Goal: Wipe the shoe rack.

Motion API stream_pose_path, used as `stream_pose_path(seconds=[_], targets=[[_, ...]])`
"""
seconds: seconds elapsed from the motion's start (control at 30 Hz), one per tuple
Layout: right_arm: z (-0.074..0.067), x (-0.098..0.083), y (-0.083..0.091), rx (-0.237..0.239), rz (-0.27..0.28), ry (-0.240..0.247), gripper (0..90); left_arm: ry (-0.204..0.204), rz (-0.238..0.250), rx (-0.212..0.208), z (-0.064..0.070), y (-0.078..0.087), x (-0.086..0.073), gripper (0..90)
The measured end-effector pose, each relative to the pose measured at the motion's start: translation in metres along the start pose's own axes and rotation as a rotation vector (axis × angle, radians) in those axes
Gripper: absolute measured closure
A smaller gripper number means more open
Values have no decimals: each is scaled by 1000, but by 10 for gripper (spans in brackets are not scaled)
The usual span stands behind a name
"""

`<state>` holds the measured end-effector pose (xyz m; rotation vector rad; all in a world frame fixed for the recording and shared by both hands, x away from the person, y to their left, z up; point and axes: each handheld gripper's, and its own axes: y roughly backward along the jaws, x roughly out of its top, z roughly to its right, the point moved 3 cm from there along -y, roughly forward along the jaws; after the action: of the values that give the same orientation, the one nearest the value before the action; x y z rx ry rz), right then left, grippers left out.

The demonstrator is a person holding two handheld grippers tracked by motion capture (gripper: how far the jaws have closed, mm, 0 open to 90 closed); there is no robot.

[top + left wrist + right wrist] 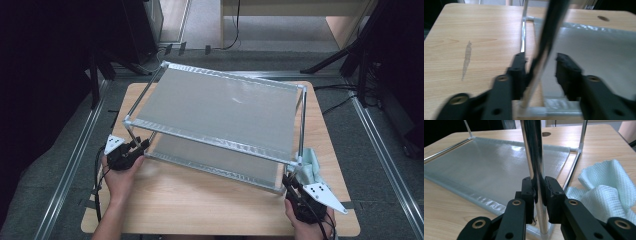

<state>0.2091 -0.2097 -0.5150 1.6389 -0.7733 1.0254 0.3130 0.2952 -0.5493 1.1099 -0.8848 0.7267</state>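
Note:
A two-tier rack of chrome poles and translucent shelves stands on the wooden table. My left gripper is at the rack's front left pole. In the left gripper view that pole runs between the jaws of my left gripper, against the left pad, with a gap to the right pad. My right gripper is at the front right corner. Its jaws are shut on the front right pole just above the lower shelf.
A pale green cloth lies crumpled on the table beside the rack's right front corner, and the right gripper view has this cloth to the right of the jaws. Metal floor rails flank the table. Dark stands rise behind.

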Motion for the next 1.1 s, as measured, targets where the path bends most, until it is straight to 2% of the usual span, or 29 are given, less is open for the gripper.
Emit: stream_pose_path(seconds=[0.03, 0.1, 0.17, 0.23, 0.33, 0.43, 0.57, 0.7, 0.8, 0.97, 1.03, 1.1], targets=[[0, 0, 0, 0, 0, 0, 787, 0, 0, 0, 0, 0, 0, 758], [4, 4, 0, -13, 4, -17, 786, 12, 3, -31, -1, 6, -2, 762], [6, 8, -4, -18, 7, -17, 788, -6, 4, -23, 0, 14, -4, 770], [7, 12, -10, -30, -1, -12, 792, 2, 7, -33, -2, 22, -6, 769], [7, 21, -23, -35, -17, 18, 796, 5, -7, -41, -6, 34, -13, 771], [10, 30, -39, -40, -43, 37, 798, 10, -21, -38, -4, 48, -18, 772], [16, 45, -64, -47, -66, 55, 801, 17, -32, -33, 7, 70, -30, 771], [26, 55, -88, -48, -85, 55, 800, 16, -49, -55, 23, 87, -44, 769], [32, 59, -102, -54, -83, 54, 801, 30, -42, -73, 33, 94, -53, 764], [37, 61, -114, -75, -95, 68, 805, 31, -31, -94, 43, 99, -64, 757], [38, 61, -115, -75, -89, 69, 805, 29, -30, -99, 46, 101, -67, 757], [42, 61, -117, -56, -84, 50, 775, 20, -36, -101, 48, 102, -68, 758]])
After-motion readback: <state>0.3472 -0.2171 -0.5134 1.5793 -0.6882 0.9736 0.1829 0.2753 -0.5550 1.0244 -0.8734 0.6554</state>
